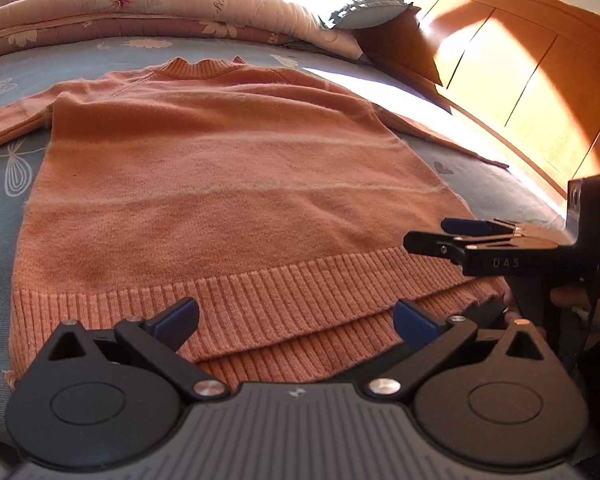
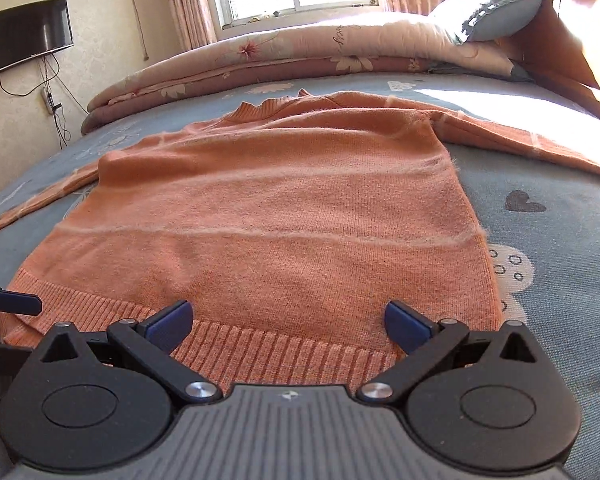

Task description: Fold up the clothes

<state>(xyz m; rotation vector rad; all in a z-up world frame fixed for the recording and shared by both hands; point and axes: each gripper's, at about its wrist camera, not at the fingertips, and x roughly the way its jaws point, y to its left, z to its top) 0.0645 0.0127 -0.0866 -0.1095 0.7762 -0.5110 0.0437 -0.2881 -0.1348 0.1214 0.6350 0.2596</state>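
left wrist: low at hem, faces collar | right wrist: same | shared: sweater (image 1: 228, 184) (image 2: 268, 216)

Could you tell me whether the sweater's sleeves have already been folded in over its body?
No, the orange sweater lies flat on the bed with both sleeves spread outward to either side.

Orange sweater (image 2: 260, 208) of fuzzy matt knit, its hem ribbed, lying on a smooth printed cloth bedsheet (image 2: 548, 240). Glossy varnished wood headboard (image 1: 520, 80) — matt black plastic grippers, shiny metal pivots.
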